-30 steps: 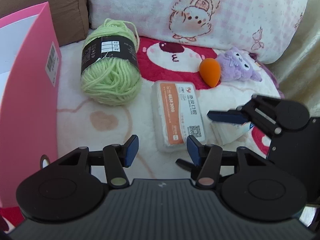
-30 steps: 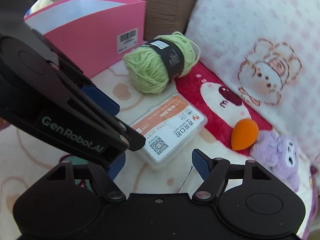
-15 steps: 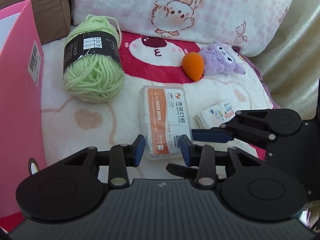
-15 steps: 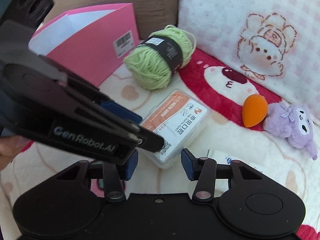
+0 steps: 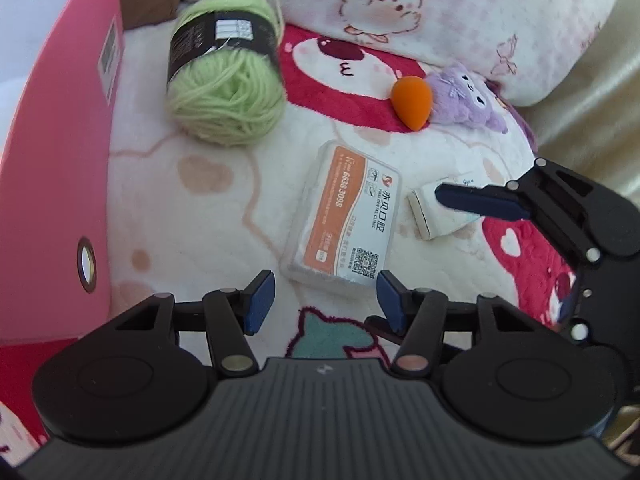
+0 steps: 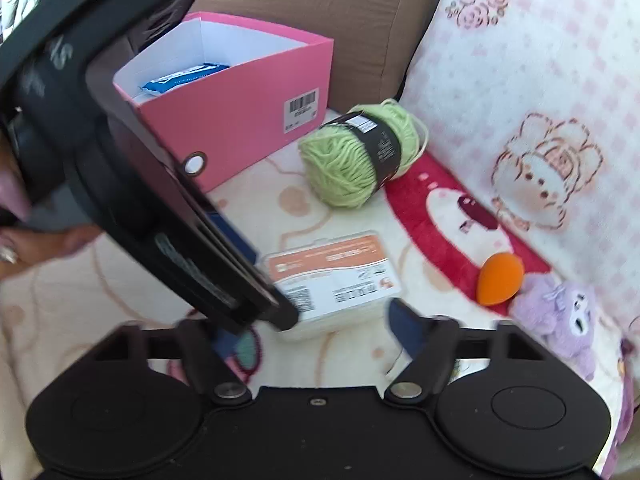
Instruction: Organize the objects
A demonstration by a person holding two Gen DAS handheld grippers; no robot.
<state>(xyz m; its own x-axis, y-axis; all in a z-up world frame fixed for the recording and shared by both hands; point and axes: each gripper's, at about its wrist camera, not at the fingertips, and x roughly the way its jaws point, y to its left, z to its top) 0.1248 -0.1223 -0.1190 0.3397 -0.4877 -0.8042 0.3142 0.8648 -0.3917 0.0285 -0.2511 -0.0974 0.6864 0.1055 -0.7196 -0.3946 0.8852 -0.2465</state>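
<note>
hovering just short of the clear card box [image 5: 343, 216] mid-blanket, the left gripper [image 5: 324, 300] is spreading its jaws, nothing between them, lining up a grab; the right gripper [image 6: 316, 330] is opening too, empty; pink box [image 6: 240, 92] is waiting at the blanket's far edge.

Layout around the flat case [image 5: 344, 216], all on the blanket [image 5: 168, 208]

Yarn ball [image 5: 226, 72] behind-left of the case; file box [image 5: 52, 184] far left, a packet [image 6: 182, 76] inside it. Sponge [image 5: 412, 100] behind-right, touching plush toy [image 5: 466, 98] on its right. Small pack [image 5: 440, 212] just right of the case. Pillow [image 5: 440, 8] behind all.
</note>
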